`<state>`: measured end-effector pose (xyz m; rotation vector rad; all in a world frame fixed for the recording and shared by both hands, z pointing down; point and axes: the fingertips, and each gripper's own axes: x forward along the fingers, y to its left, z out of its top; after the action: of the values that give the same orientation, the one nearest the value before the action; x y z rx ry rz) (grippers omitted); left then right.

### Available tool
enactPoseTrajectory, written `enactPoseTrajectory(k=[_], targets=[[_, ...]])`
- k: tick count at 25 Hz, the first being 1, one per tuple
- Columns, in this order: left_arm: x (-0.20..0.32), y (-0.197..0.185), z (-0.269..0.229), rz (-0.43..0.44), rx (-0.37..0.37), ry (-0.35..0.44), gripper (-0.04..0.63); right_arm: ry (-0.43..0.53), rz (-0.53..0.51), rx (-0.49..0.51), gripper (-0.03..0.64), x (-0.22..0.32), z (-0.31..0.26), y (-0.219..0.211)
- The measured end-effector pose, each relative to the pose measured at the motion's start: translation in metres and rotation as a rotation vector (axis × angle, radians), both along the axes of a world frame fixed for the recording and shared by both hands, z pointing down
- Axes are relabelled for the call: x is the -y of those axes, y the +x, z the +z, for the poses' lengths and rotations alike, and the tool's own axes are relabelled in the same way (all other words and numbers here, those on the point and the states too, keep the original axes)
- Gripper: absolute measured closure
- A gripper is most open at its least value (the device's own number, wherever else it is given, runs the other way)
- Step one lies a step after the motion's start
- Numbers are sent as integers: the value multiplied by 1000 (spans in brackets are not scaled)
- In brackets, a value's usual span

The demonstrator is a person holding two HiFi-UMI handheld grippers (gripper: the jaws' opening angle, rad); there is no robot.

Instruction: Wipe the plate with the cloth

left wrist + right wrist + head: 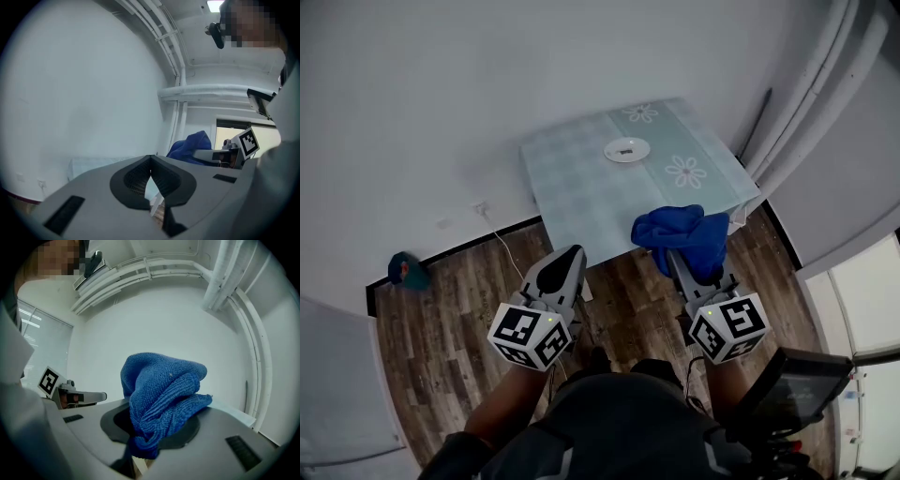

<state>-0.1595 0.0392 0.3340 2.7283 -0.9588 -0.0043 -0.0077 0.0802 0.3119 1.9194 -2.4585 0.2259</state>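
Wiping is not yet starting: the cloth [682, 232] is bunching in the right tongs [677, 264], and the plate [626, 150] is lying well ahead of both tongs.

A pale wall [441, 84] and a wood-plank floor [450, 328] are framing the counter [572, 187], which is standing ahead of the tongs under a light checked cover with flower prints. Both tongs are hanging over the floor, short of its near edge. The right tongs are pinching the blue cloth, the left tongs [570, 255] are pressing together on nothing — by my reading, the reach and all the wiping are waiting.

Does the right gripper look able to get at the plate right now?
Likely not yet: right gripper, holding the cloth, hangs short of the table; the plate lies mid-table, with nothing between.
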Motion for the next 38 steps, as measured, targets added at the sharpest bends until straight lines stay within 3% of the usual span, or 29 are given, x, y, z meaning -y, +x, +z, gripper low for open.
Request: enactPoseTrajectory(k=[9, 15, 27, 38], targets=[[55, 21, 5, -8, -1, -18, 586, -12, -5, 8, 515, 52, 3, 22], [96, 57, 11, -44, -4, -54, 586, 2, -38, 33, 515, 94, 3, 58], [178, 140, 11, -116, 29, -46, 586, 7, -132, 42, 515, 173, 3, 138], [243, 154, 18, -149, 73, -69, 586, -28, -166, 52, 515, 250, 14, 151]])
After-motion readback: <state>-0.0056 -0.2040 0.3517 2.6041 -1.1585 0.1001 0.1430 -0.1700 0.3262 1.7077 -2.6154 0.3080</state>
